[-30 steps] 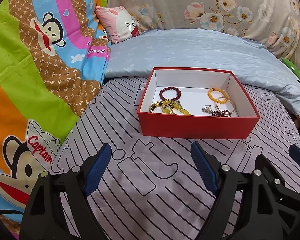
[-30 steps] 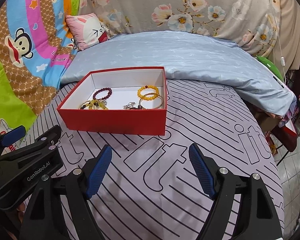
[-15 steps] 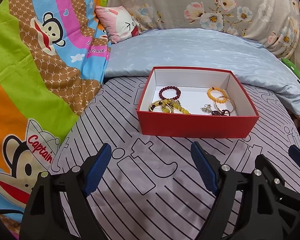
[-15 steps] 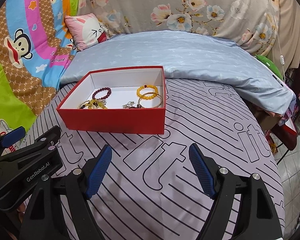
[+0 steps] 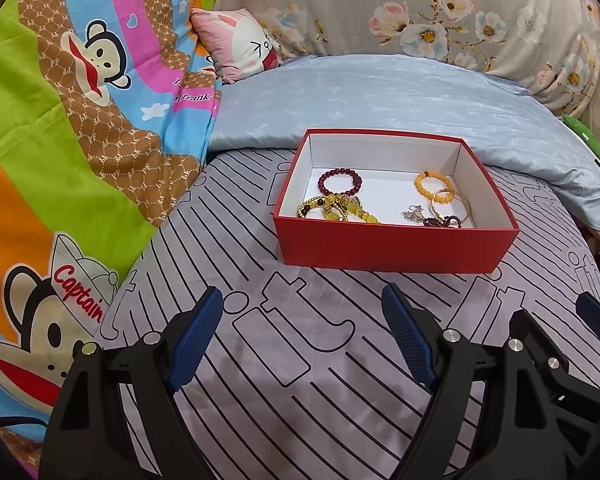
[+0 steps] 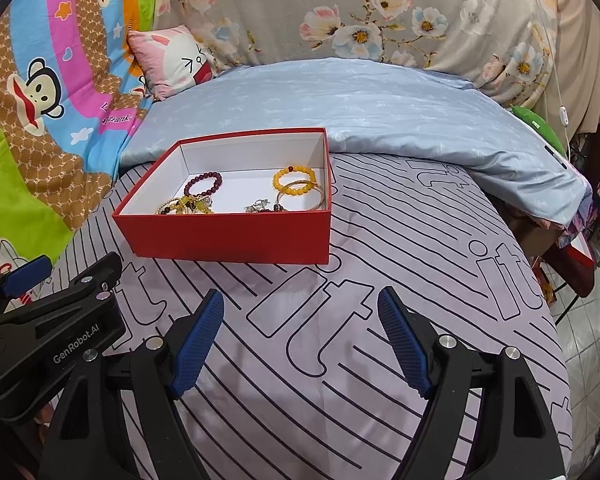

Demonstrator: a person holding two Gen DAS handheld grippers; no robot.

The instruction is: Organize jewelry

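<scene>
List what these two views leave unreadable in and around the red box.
- Tangled gold and yellow beads, both views: the box front wall cuts off their near edge, and single pieces can't be separated.
- Silver charm and dark beads, both views: too small to identify.
- Floor clutter, right wrist view: cut off by the bed edge and the frame.

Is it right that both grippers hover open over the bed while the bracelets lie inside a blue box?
Not quite: the box is red outside with a white inside, as the left wrist view shows. The rest holds: the left gripper and the right gripper hover with jaws open and empty over the striped bedsheet, and the dark red bead bracelet and orange bead bracelet lie inside it.
</scene>
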